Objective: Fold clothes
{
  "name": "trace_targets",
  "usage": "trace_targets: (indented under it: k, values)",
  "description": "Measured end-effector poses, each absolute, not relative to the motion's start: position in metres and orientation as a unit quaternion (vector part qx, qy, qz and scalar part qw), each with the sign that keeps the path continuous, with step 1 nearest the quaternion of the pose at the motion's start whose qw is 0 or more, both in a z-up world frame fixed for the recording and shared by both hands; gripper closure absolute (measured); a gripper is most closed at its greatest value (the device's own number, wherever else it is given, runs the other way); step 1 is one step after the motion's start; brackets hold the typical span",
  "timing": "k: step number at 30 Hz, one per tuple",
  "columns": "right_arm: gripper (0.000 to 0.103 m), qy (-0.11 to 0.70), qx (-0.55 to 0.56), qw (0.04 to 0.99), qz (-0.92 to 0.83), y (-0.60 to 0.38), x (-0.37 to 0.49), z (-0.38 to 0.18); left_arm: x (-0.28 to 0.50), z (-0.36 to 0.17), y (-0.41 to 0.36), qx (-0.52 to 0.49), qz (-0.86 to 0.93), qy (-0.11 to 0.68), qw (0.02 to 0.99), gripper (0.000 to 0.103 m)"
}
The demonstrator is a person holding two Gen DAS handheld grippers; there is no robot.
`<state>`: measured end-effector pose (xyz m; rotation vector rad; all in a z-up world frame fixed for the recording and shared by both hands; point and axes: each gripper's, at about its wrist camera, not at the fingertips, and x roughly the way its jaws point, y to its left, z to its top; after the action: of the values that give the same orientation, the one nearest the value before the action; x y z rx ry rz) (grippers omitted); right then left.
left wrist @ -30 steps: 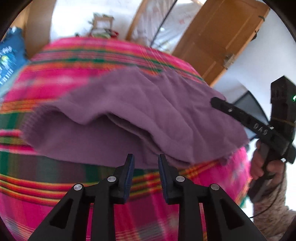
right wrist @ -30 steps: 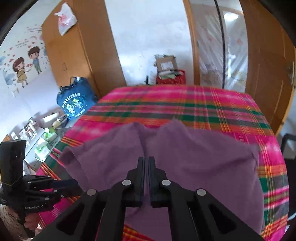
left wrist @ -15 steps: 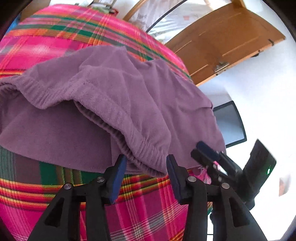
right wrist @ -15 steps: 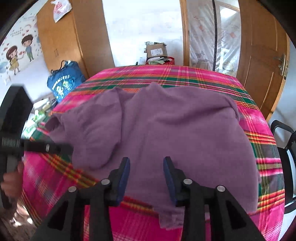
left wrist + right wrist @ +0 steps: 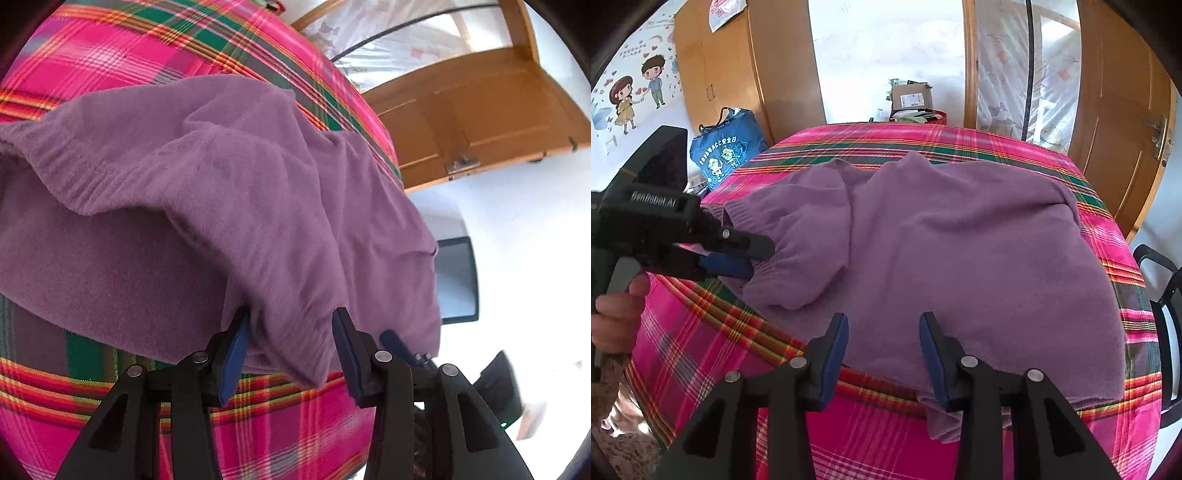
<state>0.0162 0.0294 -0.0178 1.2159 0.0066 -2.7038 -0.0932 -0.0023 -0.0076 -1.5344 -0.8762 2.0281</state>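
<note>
Right wrist view showed the purple knitted sweater lying crosswise on the pink plaid-covered bench, hem nearest; both tools, left tool and right tool, gaped, released.

Left wrist cam: we sit low and very close over the near left edge of the purple sweater, looking along the left tongs across the plaid surface toward the wooden door. The frame is slightly blurred, so its tilt is probably clockwise.

Right wrist cam: we're higher and further back, facing straight over the right tongs toward the far wall. Both views share the sweater, surface and door; the right view also catches the left tongs.
</note>
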Motion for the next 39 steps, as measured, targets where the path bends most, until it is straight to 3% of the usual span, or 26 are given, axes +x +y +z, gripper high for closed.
trace_targets:
  k: [6,14,17,18,19,39]
  values:
    - [0.062,-0.002,0.408,0.089,-0.909,0.031,0.016,-0.017,-0.098,-0.002,-0.014,-0.542,0.755,-0.317,0.190,0.056]
    - [0.062,-0.007,0.408,0.090,-0.908,0.031,0.013,-0.017,-0.096,-0.008,0.004,-0.559,0.740,-0.298,0.224,0.057]
    - [0.062,-0.008,0.409,0.090,-0.908,0.032,0.015,-0.018,-0.101,-0.003,0.004,-0.550,0.744,-0.302,0.228,0.074]
    - [0.062,-0.009,0.409,0.089,-0.908,0.031,0.015,-0.018,-0.103,0.000,0.004,-0.548,0.750,-0.296,0.223,0.086]
    - [0.062,-0.010,0.410,0.089,-0.908,0.031,0.015,-0.018,-0.105,0.001,0.003,-0.547,0.751,-0.297,0.221,0.092]
    - [0.062,0.057,0.391,0.134,-0.909,-0.005,0.016,-0.016,-0.132,0.054,-0.093,-0.437,0.770,-0.423,0.194,0.093]
